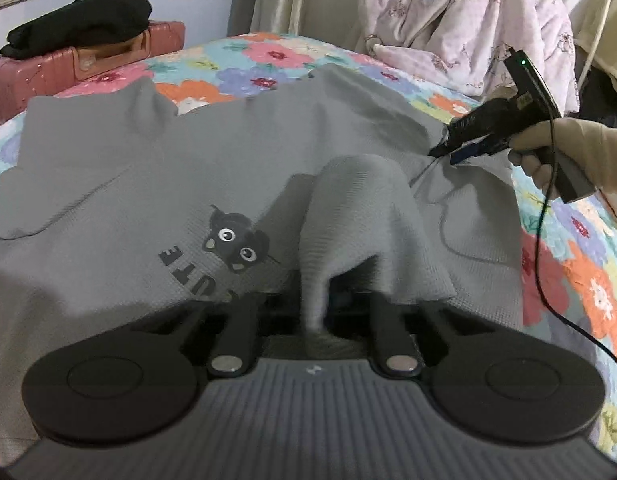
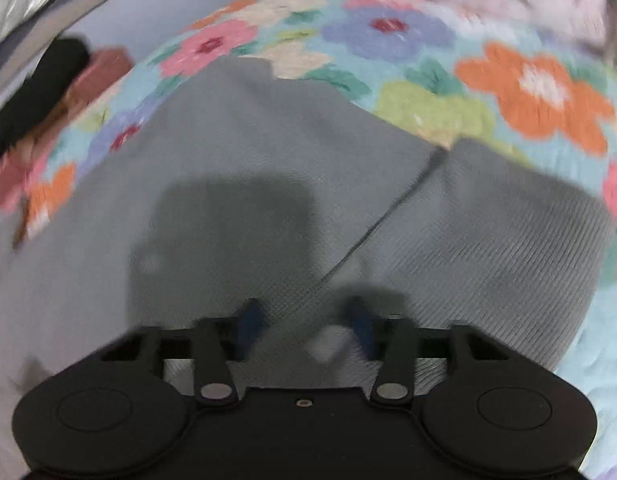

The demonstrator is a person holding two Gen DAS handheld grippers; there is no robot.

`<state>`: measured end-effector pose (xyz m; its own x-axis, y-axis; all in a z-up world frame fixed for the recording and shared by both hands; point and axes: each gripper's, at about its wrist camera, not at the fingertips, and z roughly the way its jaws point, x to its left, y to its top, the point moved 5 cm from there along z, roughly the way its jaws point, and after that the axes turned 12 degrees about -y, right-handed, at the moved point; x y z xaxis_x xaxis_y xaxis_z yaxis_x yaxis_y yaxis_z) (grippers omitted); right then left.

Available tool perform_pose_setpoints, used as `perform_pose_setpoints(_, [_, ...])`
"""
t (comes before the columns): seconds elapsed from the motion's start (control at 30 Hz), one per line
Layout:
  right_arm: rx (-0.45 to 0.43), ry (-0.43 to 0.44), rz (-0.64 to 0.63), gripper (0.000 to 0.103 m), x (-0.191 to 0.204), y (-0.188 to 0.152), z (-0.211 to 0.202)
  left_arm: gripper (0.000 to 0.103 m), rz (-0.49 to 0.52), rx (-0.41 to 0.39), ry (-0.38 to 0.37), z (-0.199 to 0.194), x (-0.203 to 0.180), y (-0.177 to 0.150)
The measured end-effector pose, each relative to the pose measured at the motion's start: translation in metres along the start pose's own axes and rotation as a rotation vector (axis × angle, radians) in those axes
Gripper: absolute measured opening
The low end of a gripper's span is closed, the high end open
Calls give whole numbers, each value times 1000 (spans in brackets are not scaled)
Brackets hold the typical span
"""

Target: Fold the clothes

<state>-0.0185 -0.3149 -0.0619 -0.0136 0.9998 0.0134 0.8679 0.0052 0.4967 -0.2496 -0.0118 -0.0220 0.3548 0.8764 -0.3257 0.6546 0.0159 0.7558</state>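
Note:
A grey waffle-knit shirt (image 1: pixel 156 184) with a black cat print (image 1: pixel 236 242) lies spread on the flowered bedspread (image 1: pixel 268 56). My left gripper (image 1: pixel 314 312) is shut on a bunched part of the shirt, which drapes over its fingers and hides them. My right gripper (image 1: pixel 444 154) hovers at the shirt's far right part. In the right wrist view the right gripper (image 2: pixel 306 326) is open with blue pads (image 2: pixel 248 324) apart, just above the grey shirt (image 2: pixel 248 152) by a seam; the view is blurred.
A pink suitcase (image 1: pixel 60 68) with a black garment (image 1: pixel 80 20) on top stands at the back left. A pale pink robe (image 1: pixel 460 12) hangs at the back right. A black cable (image 1: pixel 544 240) trails from the right gripper over the bedspread.

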Motion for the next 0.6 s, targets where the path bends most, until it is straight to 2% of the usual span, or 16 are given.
perform_pose_setpoints(0.03, [-19, 6, -5, 11, -2, -1, -2, 3, 11, -12, 3, -2, -2, 2])
perform_pose_setpoints(0.07, [-34, 30, 37, 7, -9, -2, -6, 3, 13, -24, 0, -4, -4, 4])
perform_pose_setpoints(0.2, [-122, 135, 195, 5, -31, -14, -29, 3, 38, -80, -4, -17, -11, 16])
perform_pose_setpoints(0.3, [-186, 296, 345, 5, -47, -18, -50, 3, 92, -96, -32, -19, -17, 28])
perform_pose_setpoints(0.33, [-188, 376, 427, 5, -55, -18, -53, 3, 104, -95, -34, -19, -18, 33])
perform_pose_setpoints(0.4, [-178, 454, 525, 6, -59, -10, -56, 3, 122, -110, -21, -22, -16, 40])
perform_pose_setpoints(0.5, [-178, 525, 594, 6, -52, 7, -60, 3, 99, -146, -5, -31, -5, 51])
perform_pose_setpoints(0.6, [-195, 535, 548, 6, -29, 35, -60, 3, 69, -177, 16, -41, 14, 64])
